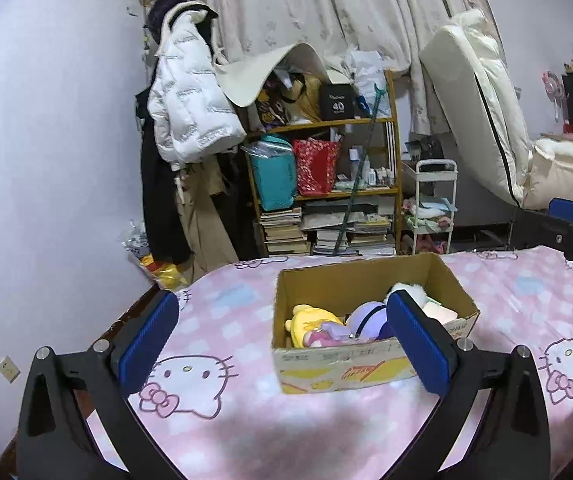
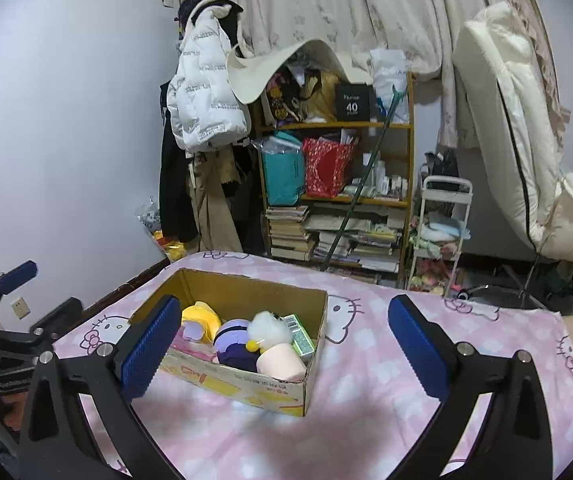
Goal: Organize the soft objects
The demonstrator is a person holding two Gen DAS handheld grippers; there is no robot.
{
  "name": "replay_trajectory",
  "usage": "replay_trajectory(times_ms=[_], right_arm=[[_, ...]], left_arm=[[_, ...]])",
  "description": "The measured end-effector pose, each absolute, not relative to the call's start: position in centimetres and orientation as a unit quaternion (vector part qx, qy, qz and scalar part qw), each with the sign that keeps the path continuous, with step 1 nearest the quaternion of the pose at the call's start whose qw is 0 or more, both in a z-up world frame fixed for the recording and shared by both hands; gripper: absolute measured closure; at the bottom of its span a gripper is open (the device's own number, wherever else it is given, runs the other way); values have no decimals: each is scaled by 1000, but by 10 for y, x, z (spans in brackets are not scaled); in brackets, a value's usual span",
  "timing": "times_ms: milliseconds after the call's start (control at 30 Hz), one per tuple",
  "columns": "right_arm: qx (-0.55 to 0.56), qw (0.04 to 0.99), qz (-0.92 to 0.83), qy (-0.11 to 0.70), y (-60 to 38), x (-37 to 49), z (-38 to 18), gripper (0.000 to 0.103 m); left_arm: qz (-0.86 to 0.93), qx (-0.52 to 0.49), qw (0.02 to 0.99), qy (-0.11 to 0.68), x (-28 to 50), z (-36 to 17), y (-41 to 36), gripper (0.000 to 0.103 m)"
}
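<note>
An open cardboard box (image 1: 338, 364) stands on the pink cartoon-cat bed cover (image 1: 226, 428). Inside lie a yellow plush toy (image 1: 310, 322), a purple plush (image 1: 368, 318), a white fluffy toy (image 2: 266, 330), a pale pink roll (image 2: 280, 362) and a small green packet (image 2: 300, 336). My left gripper (image 1: 282, 304) is open just short of the box's near wall, nothing between its blue pads. My right gripper (image 2: 285, 306) is open too, empty, with the box (image 2: 246, 386) under its left finger. The left gripper (image 2: 40, 292) also shows at the right wrist view's left edge.
Past the bed's far edge a wooden shelf (image 1: 326, 184) holds bags and stacked books. A white puffer jacket (image 1: 190, 96) hangs to its left. A white trolley (image 1: 432, 208) and a leaning mattress (image 1: 482, 100) stand on the right. The wall (image 1: 46, 140) is on the left.
</note>
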State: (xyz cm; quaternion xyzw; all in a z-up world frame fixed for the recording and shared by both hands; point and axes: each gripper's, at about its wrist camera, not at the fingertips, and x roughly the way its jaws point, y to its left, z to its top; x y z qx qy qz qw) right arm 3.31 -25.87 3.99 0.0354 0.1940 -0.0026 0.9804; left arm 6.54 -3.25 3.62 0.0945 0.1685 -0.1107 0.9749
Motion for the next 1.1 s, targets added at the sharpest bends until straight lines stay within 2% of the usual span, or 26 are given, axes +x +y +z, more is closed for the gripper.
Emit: replay_trajectory(times_ms=[400,1100], right_arm=[[5,990,-22,139,-237,-20,42,0],[31,989,-30,141,-258,-21,10,0]], left_arm=[[-67,73,989,113,8,58,0,1],[-81,63,984,149,19,25,2,1]])
